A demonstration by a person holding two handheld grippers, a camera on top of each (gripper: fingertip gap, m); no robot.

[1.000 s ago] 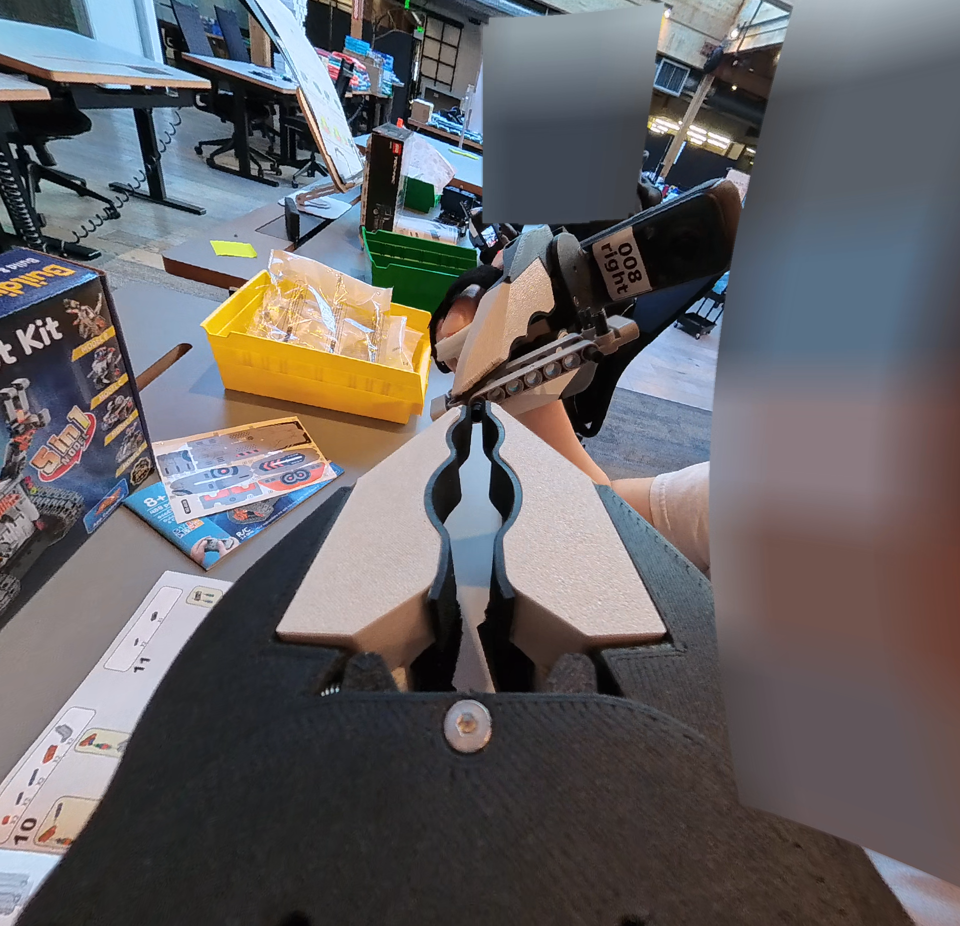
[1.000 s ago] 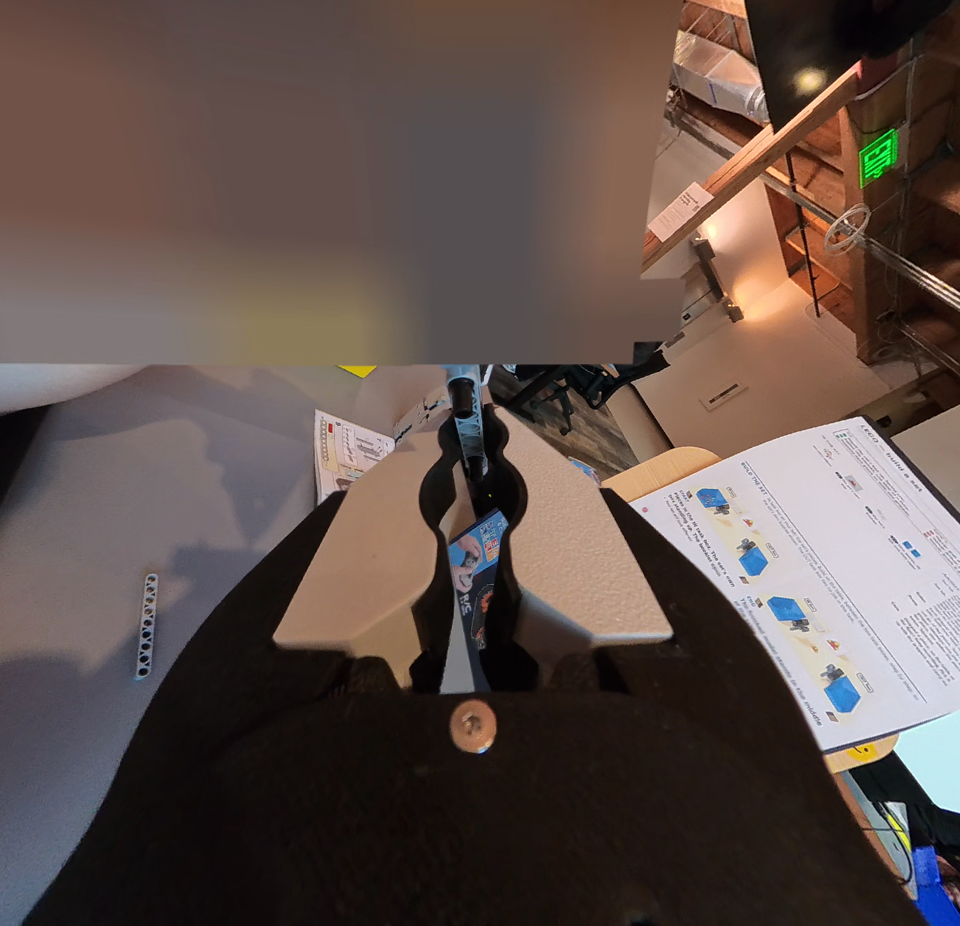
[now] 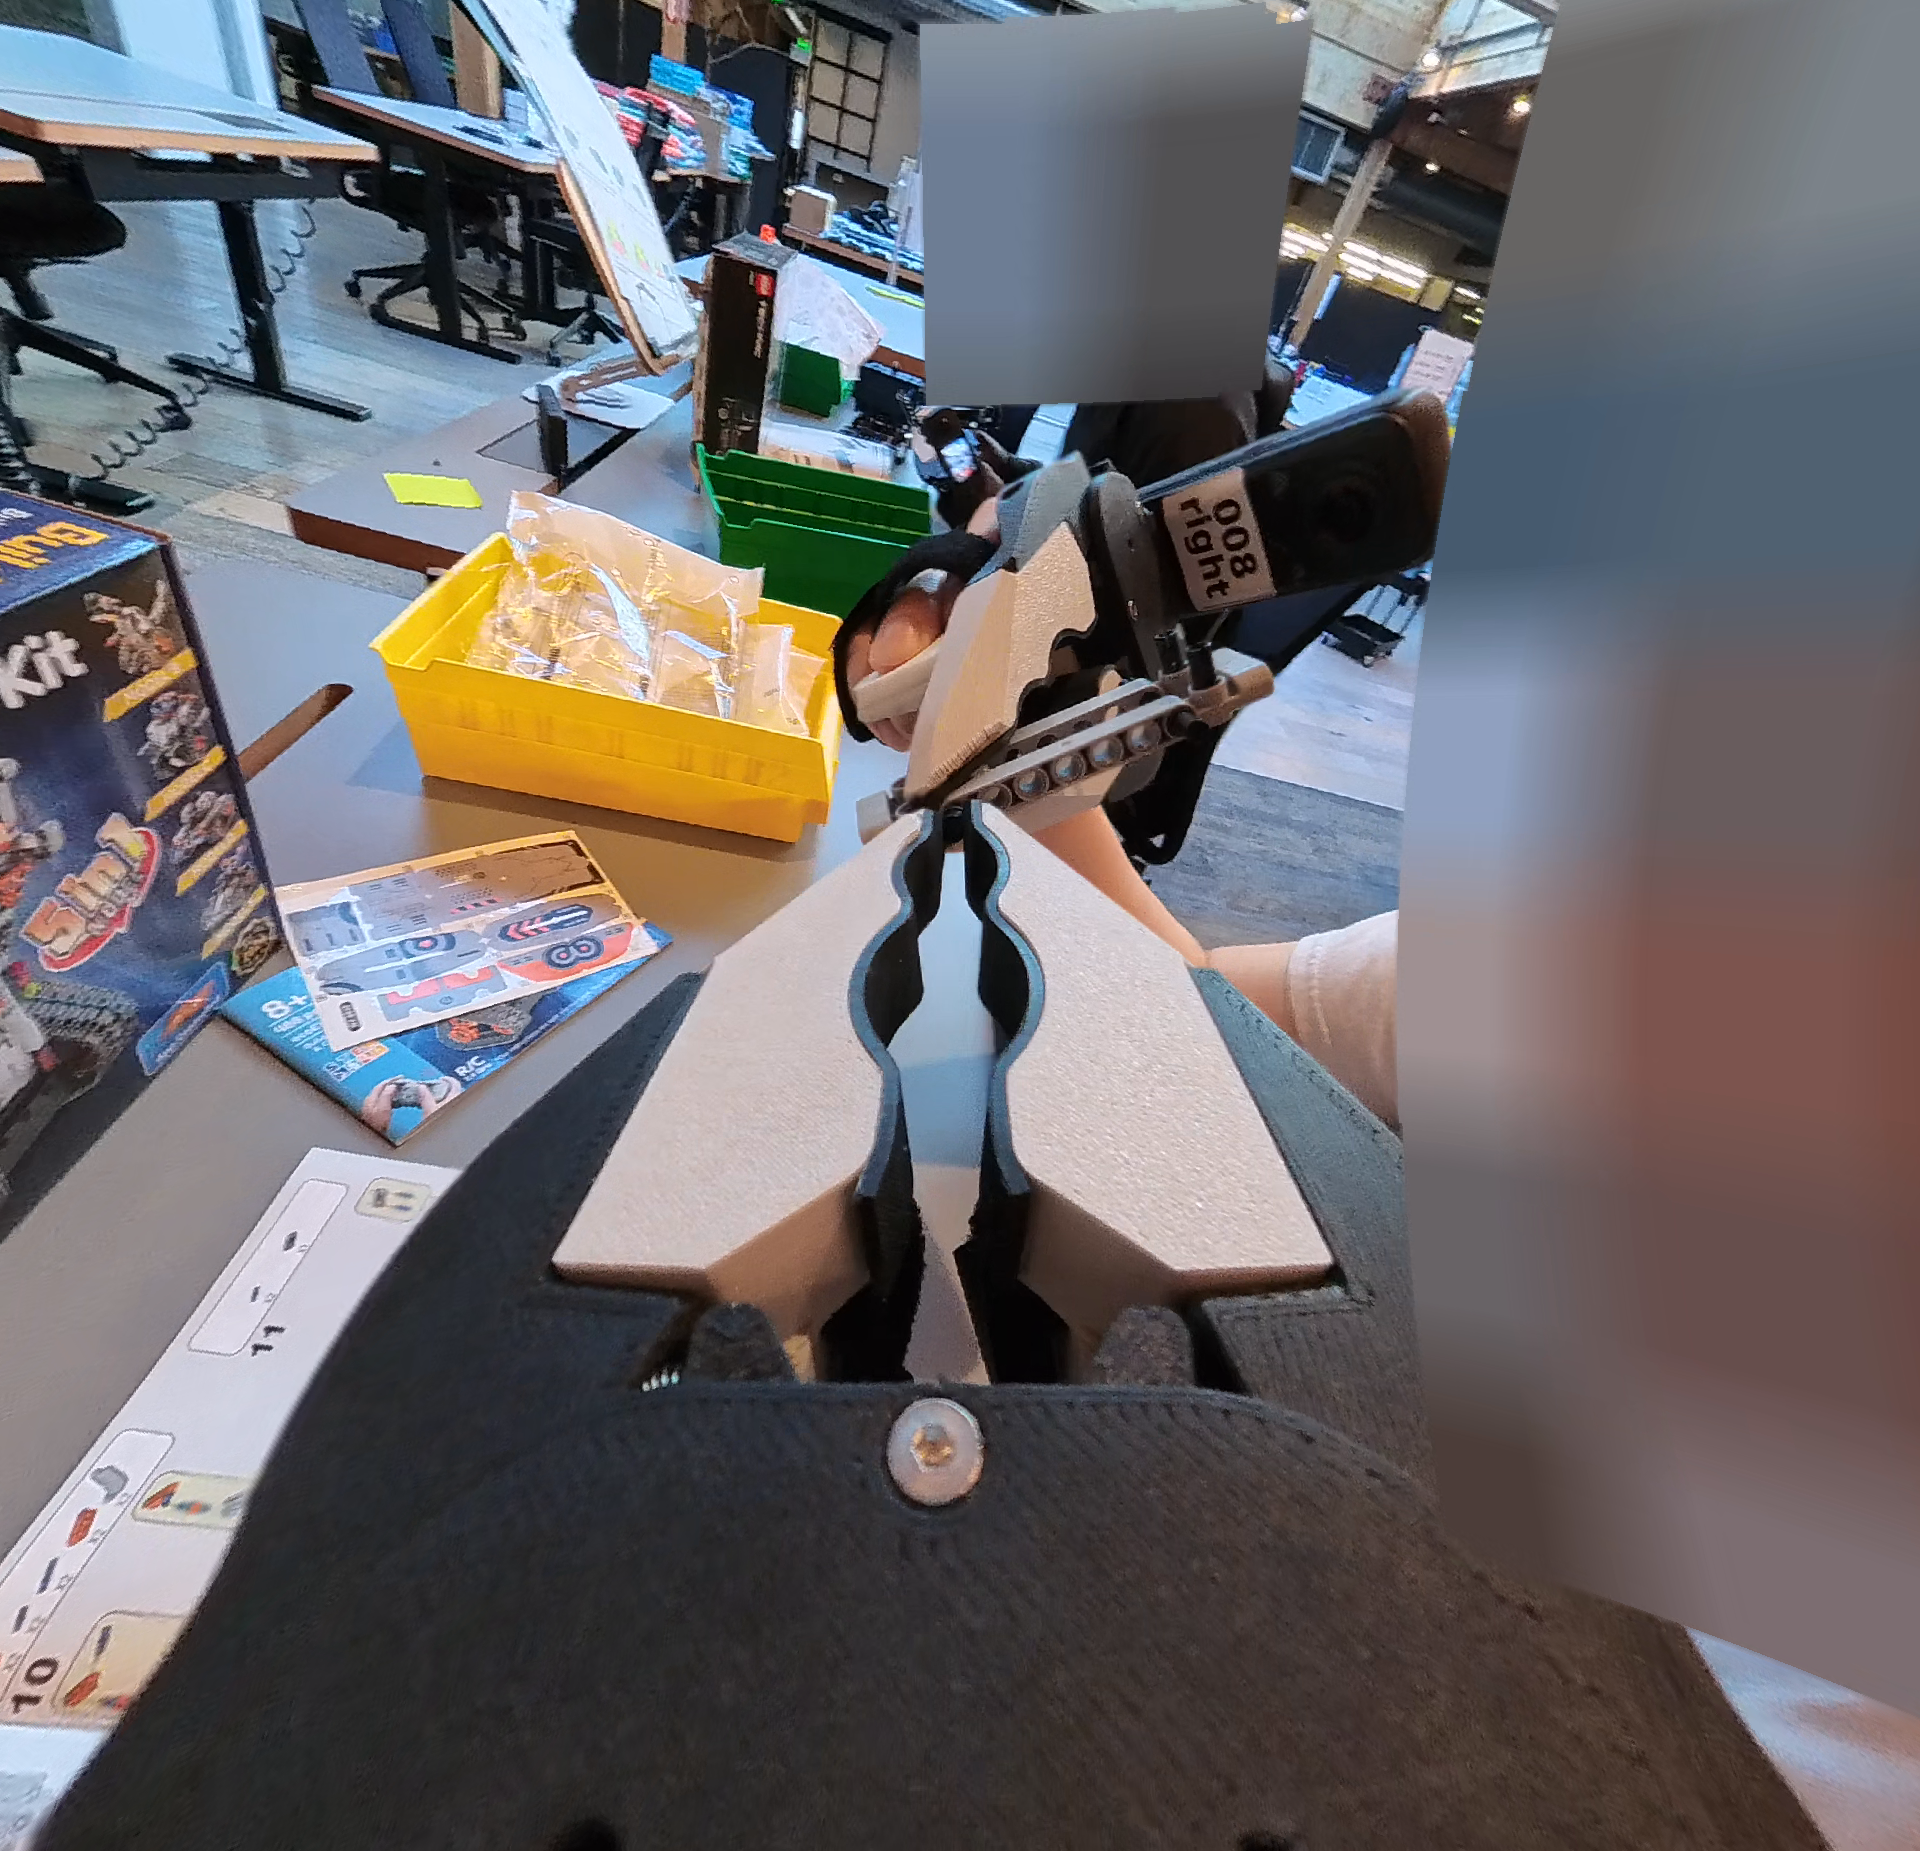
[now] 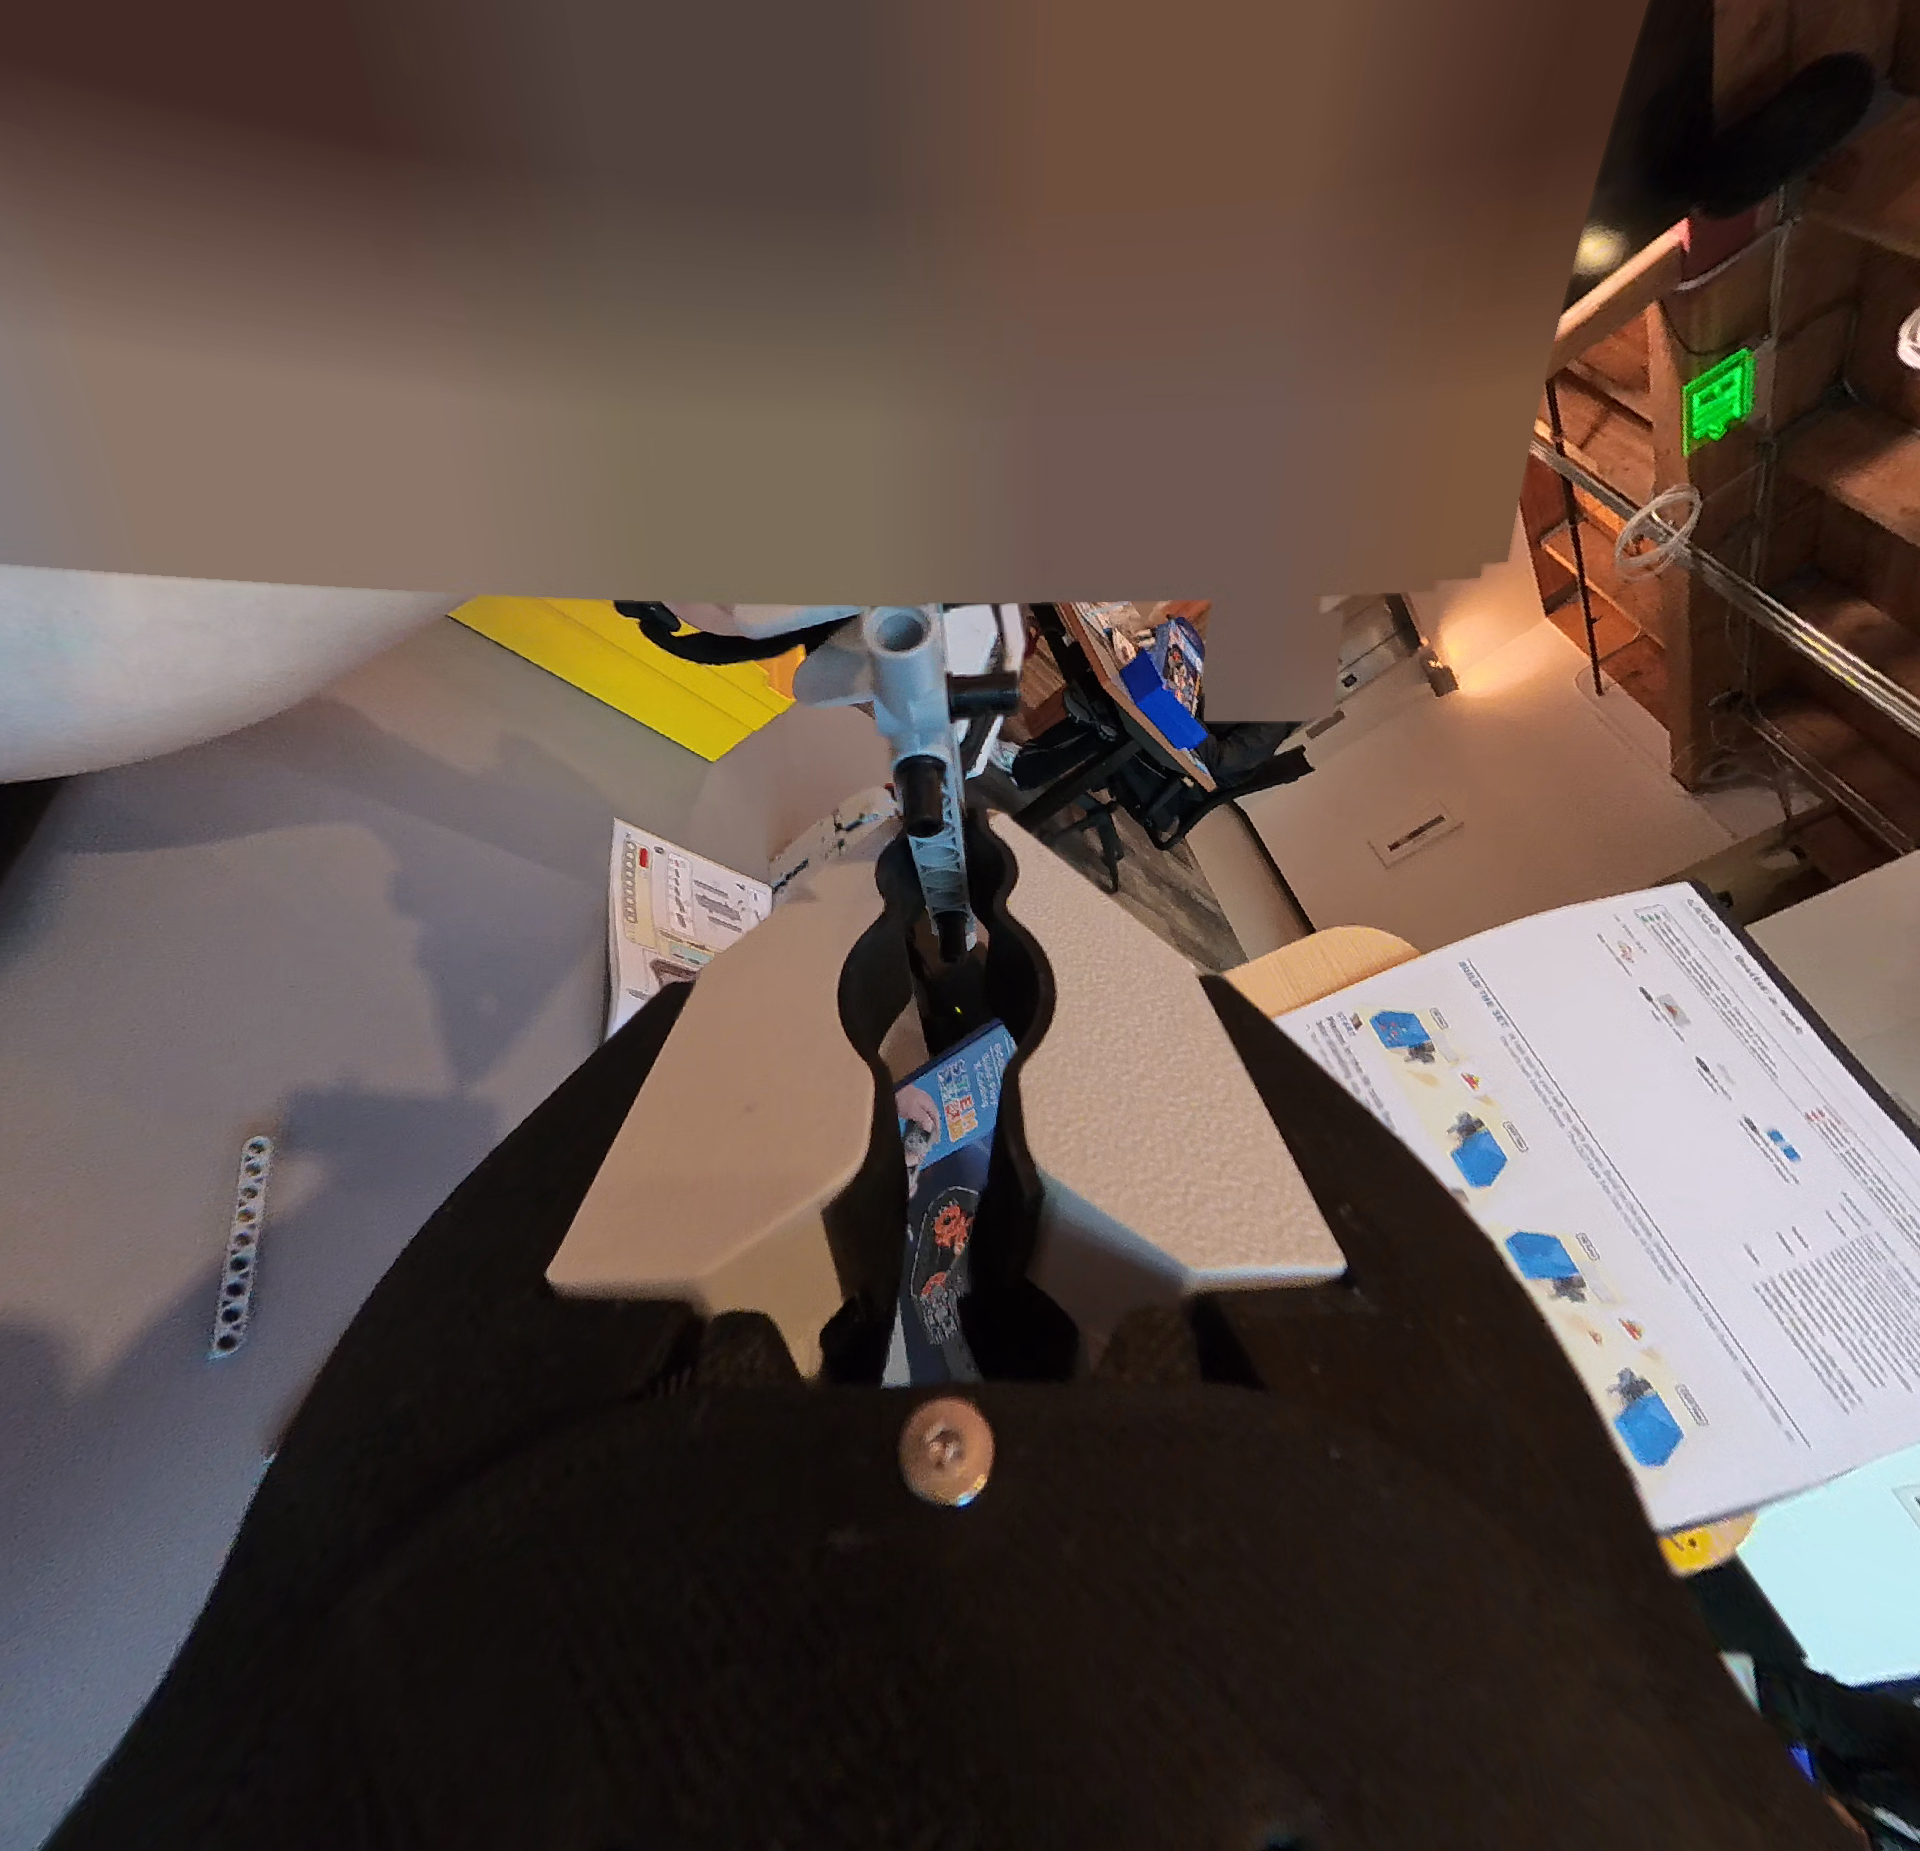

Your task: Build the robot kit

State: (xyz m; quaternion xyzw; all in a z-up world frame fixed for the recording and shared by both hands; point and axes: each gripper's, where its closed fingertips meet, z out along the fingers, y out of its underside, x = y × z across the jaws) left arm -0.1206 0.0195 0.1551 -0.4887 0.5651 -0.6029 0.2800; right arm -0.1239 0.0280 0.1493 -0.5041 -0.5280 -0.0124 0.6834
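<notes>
My right gripper (image 4: 945,856) is shut on a grey beam with holes (image 4: 940,845), which sticks up past its tips and carries black pins and a grey connector at its far end. In the left wrist view the right gripper (image 3: 935,783) is held up in a hand with the beam (image 3: 1070,762) lying crosswise in it. My left gripper (image 3: 951,819) has its tips right under that beam. Its jaws are almost closed on a small dark pin-like part (image 3: 951,814) that touches the beam.
On the grey table (image 3: 332,762) stand a yellow bin (image 3: 613,752) of plastic bags, a green bin (image 3: 821,528), a kit box (image 3: 94,866), a booklet with a sticker sheet (image 3: 457,960) and an instruction sheet (image 3: 208,1386). A loose grey beam (image 4: 241,1245) lies on the table. An instruction page (image 4: 1621,1157) is propped at the right. The tips of both grippers are at nearly the same place.
The beam now shows farther out of my right gripper, with its connector end and pins in view. Both grippers have stayed together with only small shifts.
</notes>
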